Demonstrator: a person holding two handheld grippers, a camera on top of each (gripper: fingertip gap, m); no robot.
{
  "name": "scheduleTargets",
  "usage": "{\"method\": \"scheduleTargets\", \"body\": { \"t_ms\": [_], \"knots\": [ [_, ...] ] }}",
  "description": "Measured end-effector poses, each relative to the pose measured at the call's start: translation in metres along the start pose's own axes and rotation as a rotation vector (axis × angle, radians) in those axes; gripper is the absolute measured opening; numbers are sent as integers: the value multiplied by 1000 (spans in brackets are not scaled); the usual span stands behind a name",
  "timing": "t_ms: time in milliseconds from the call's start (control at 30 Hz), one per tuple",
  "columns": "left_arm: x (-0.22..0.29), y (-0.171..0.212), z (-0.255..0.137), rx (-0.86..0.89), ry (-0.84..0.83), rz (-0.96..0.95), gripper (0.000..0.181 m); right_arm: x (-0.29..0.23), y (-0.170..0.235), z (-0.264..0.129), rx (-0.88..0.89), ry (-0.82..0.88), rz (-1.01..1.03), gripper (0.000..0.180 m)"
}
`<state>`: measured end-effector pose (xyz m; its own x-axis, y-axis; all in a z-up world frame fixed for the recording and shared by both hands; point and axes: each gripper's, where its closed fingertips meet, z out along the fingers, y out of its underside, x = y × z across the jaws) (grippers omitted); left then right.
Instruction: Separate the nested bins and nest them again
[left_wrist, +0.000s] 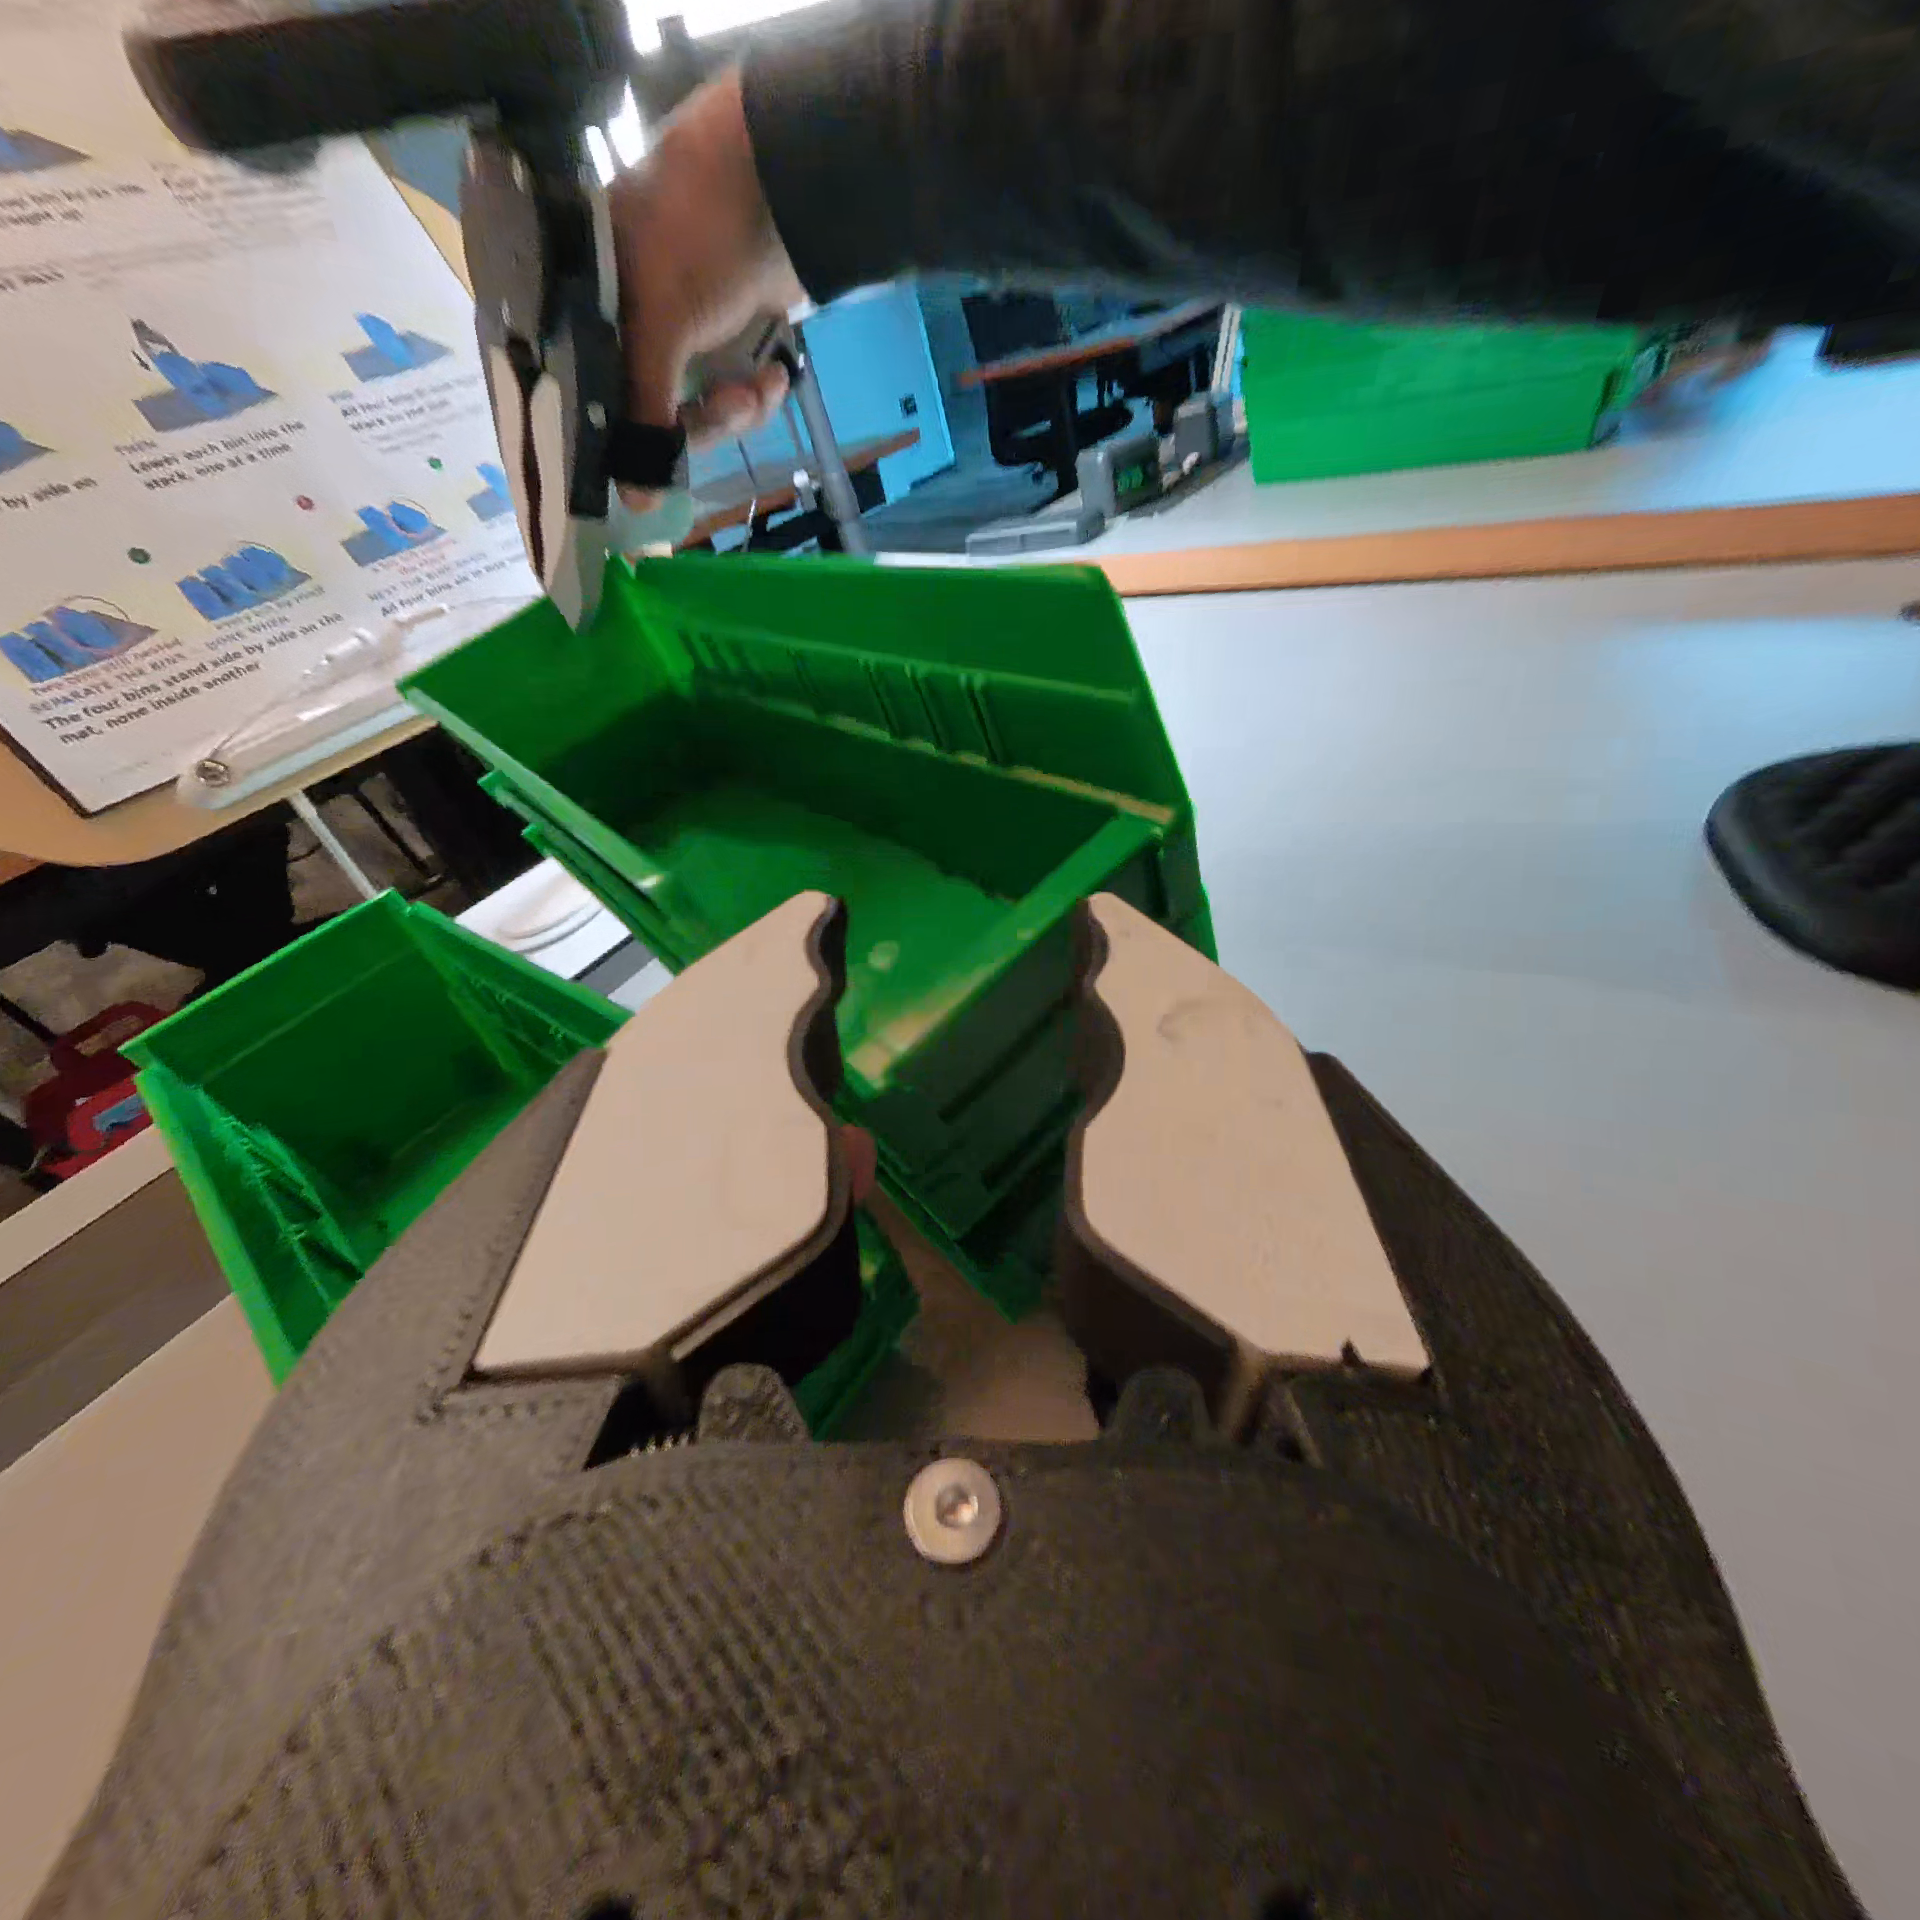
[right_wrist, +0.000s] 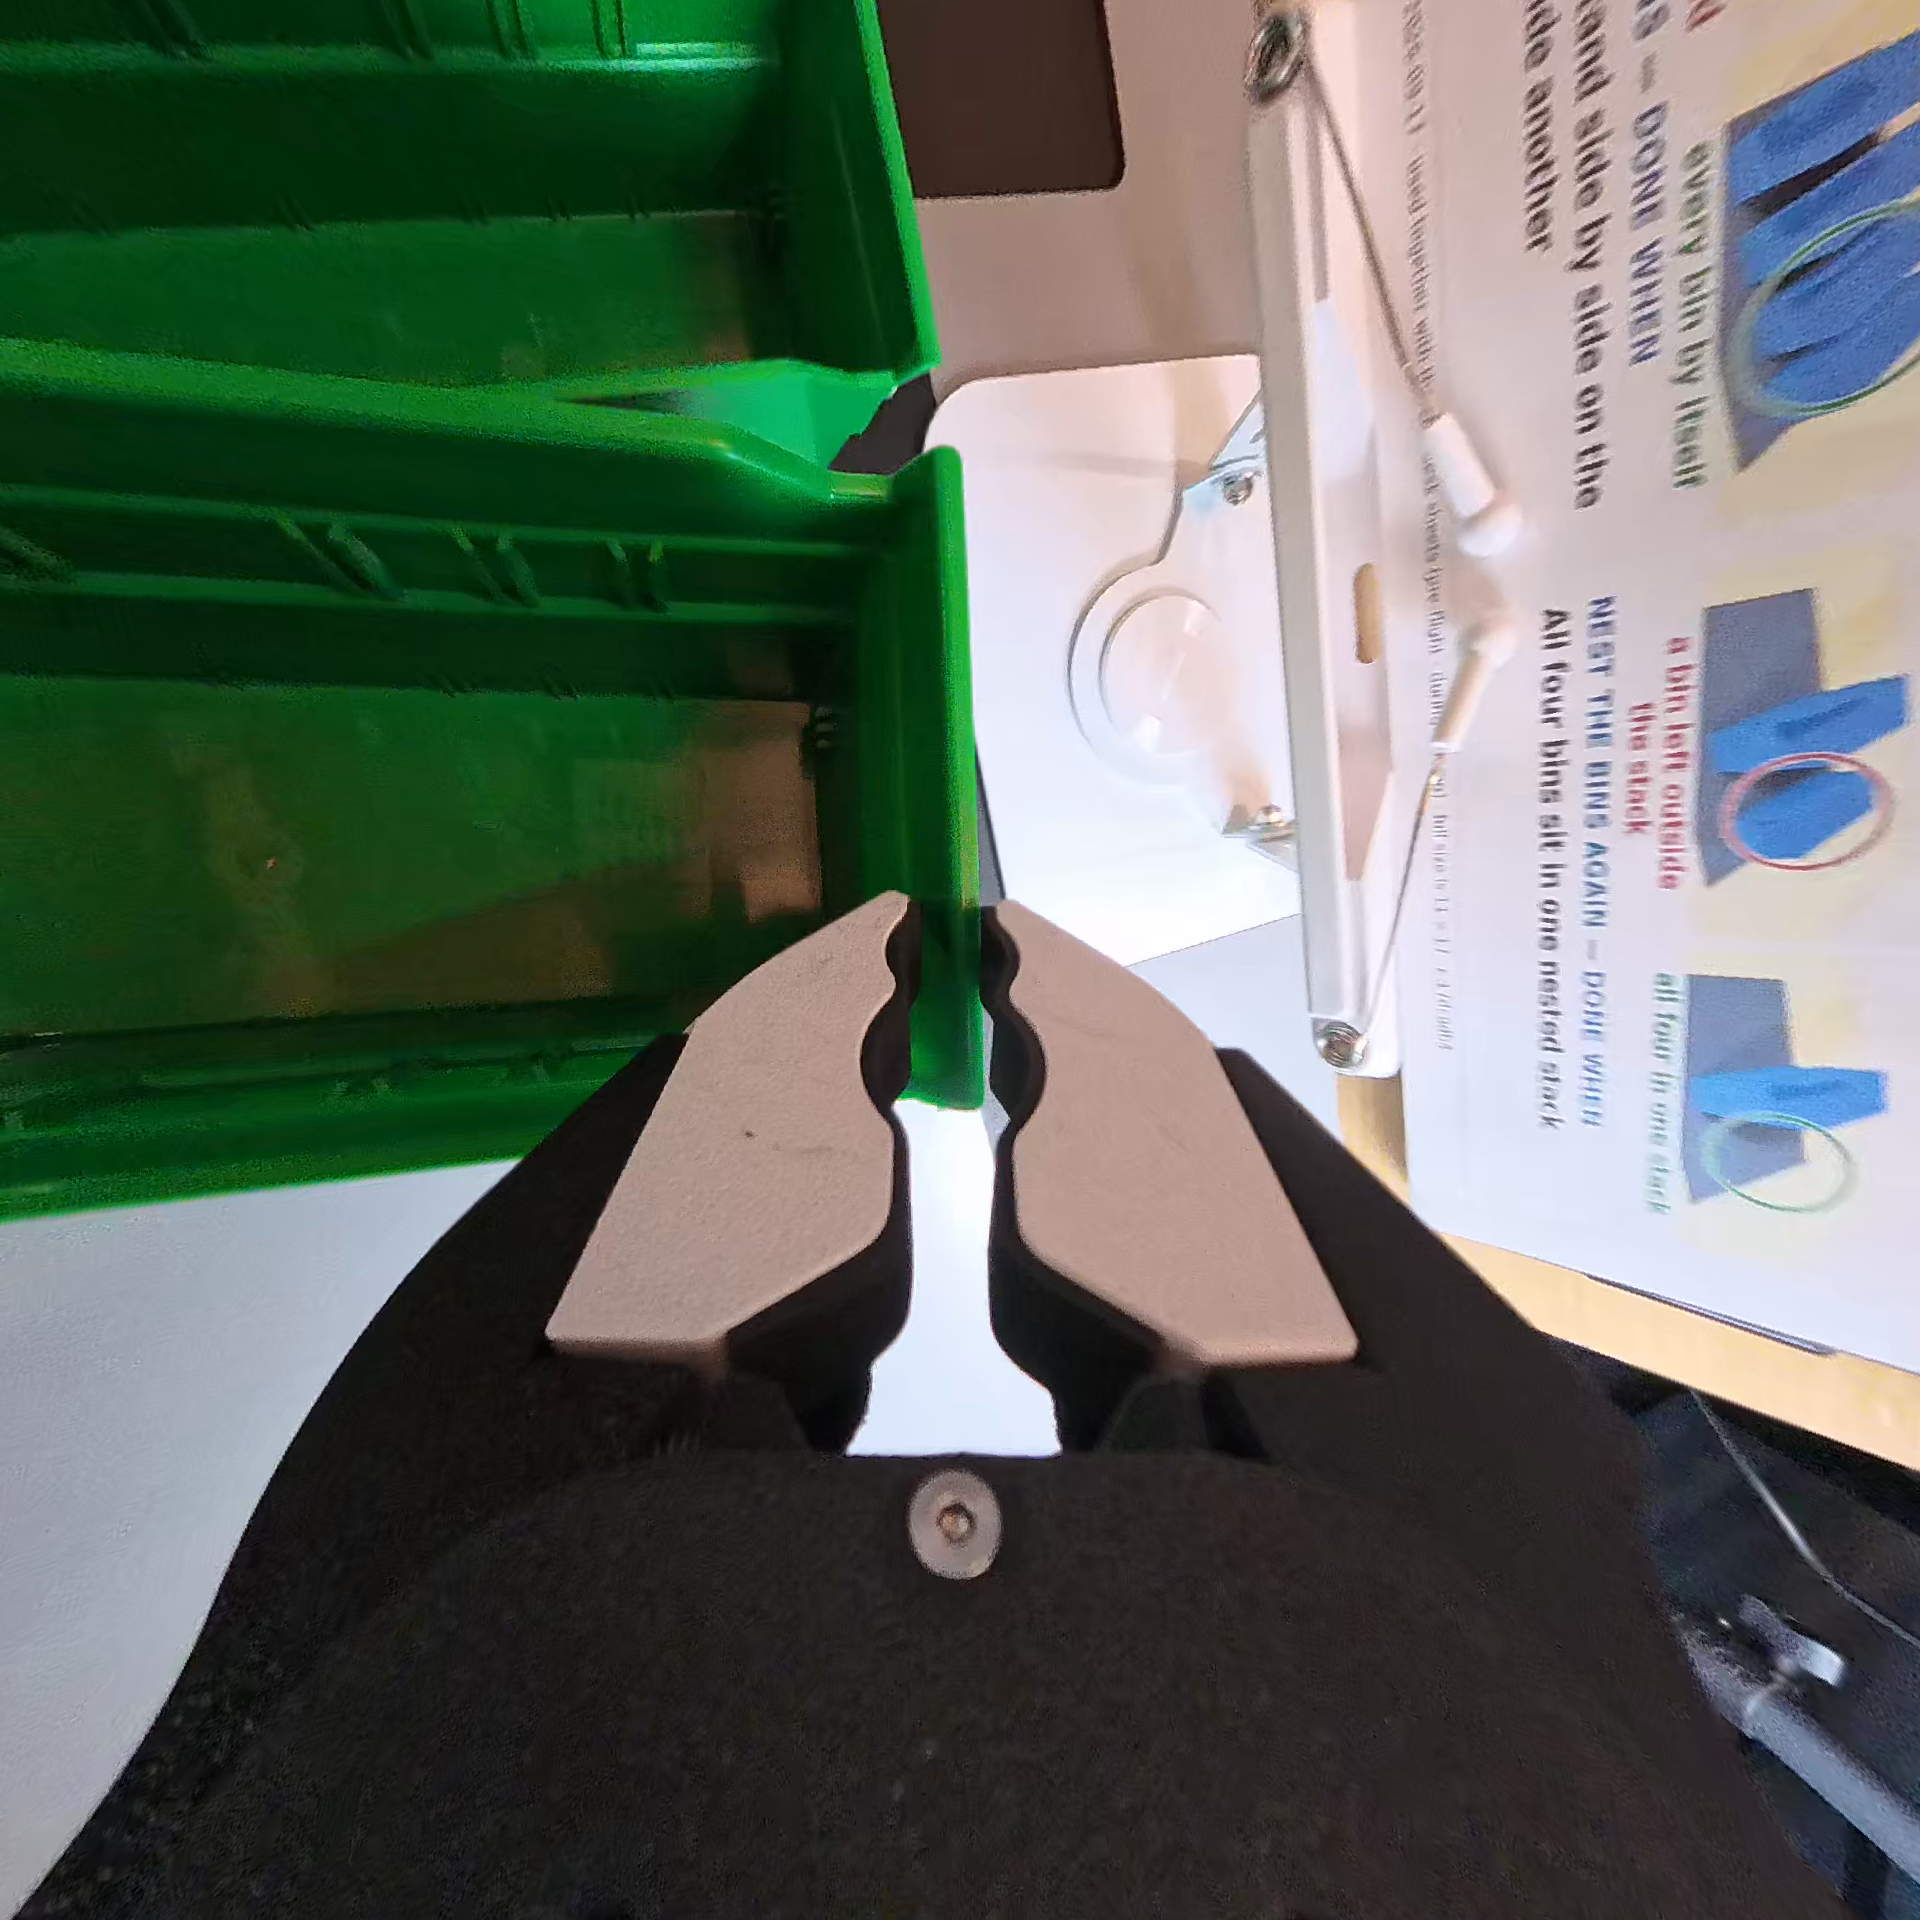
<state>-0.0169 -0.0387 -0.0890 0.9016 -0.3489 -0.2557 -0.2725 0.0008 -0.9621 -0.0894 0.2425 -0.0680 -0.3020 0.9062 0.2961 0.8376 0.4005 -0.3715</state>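
Left wrist view: the left gripper (left_wrist: 956, 997), half open, straddles the near corner of the tilted green nested bins (left_wrist: 831, 790) above the white table (left_wrist: 1507, 935), while the right gripper (left_wrist: 582, 592) pinches their far rim.

The left tool (left_wrist: 961, 997) points forward, and its two grey fingers (left_wrist: 686, 1143) are closed around the corner of the green bins (left_wrist: 831, 790). The right tool (right_wrist: 948, 987) squeezes a thin green edge tight between its fingers (right_wrist: 748, 1132). In the left wrist view, that right tool reaches down from 11 o'clock, held by a hand (left_wrist: 707, 281) in a dark sleeve (left_wrist: 1299, 135).
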Motion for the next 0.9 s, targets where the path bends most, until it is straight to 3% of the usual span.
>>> {"method": "scheduleTargets", "body": {
  "t_ms": [33, 200, 467, 600, 700, 900],
  "knots": [
    [-1, 4, -2, -3, -9, 7, 45, 1, -3, -6, 14, 8, -1, 10],
    [-15, 7, -19, 78, -108, 53, 39, 7, -19, -37, 117, 54, -13, 8],
    [-22, 27, -7, -1, -95, 23, 42, 6, -36, -80, 211, 90, -23, 7],
    [-15, 19, 3, 26, -68, 15, 36, 4, -41, -83, 206, 158, -54, 8],
    [-17, 6, 8, 43, -97, 40, 14, 6, -42, -78, 186, 208, -64, 9],
    [-15, 4, 11, 23, -163, 145, 11, 12, -34, -60, 158, 289, -41, 12]
  ]
}}
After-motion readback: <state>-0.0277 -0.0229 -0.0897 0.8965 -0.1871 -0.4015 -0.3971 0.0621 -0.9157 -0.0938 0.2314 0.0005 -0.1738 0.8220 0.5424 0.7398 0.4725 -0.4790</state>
